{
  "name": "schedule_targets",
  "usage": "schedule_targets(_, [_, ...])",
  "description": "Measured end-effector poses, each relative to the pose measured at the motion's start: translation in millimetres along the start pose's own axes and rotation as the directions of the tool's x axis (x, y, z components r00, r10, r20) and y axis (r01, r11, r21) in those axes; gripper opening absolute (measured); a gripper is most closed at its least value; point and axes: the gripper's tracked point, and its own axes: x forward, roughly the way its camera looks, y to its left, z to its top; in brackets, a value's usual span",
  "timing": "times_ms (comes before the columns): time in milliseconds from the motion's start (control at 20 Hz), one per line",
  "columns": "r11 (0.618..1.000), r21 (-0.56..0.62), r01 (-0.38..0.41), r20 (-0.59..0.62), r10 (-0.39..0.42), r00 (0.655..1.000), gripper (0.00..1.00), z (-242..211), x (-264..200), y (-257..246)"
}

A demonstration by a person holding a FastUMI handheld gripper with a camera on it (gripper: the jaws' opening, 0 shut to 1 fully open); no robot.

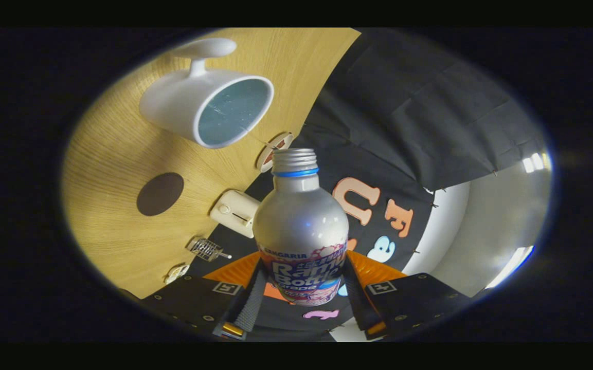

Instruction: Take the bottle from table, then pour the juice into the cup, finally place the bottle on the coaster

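Bottle (301, 226) was the thing held: a silver metal one with a blue ring under its open, capless neck, and it sat between the two fingers of the tool (301, 285). Both fingers pressed on its lower sides, one on each side, so the tool was pinching the bottle. Its neck pointed away from the tool, toward the edge of the worktop.

Biggest of all was the wooden worktop (121, 154), which looked tilted, with the black cloth wall next to it. On the worktop stood a white cup (209, 105) with a handle, its open mouth turned toward the tool and its inside pale blue. It was beyond the bottle's neck, well apart from it. A dark round coaster (160, 193) lay flat on the wood, near the cup. A small cream box (235, 212) was fixed to the worktop's edge, just beside the bottle's shoulder
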Motion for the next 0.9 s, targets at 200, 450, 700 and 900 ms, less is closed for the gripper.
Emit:
schedule_targets(200, [0.999,0.048,-0.019,-0.003,0.019,1.000,0.73,2,-4,19])
schedule_targets(450, [0.968,0.240,-0.078,-0.025,0.086,0.996,0.73,2,-3,35])
schedule_targets(700, [0.854,0.513,-0.091,-0.036,0.128,0.991,0.74,6,-5,32])
schedule_targets(900, [0.728,0.685,-0.038,-0.048,0.098,0.994,0.74,14,-3,18])
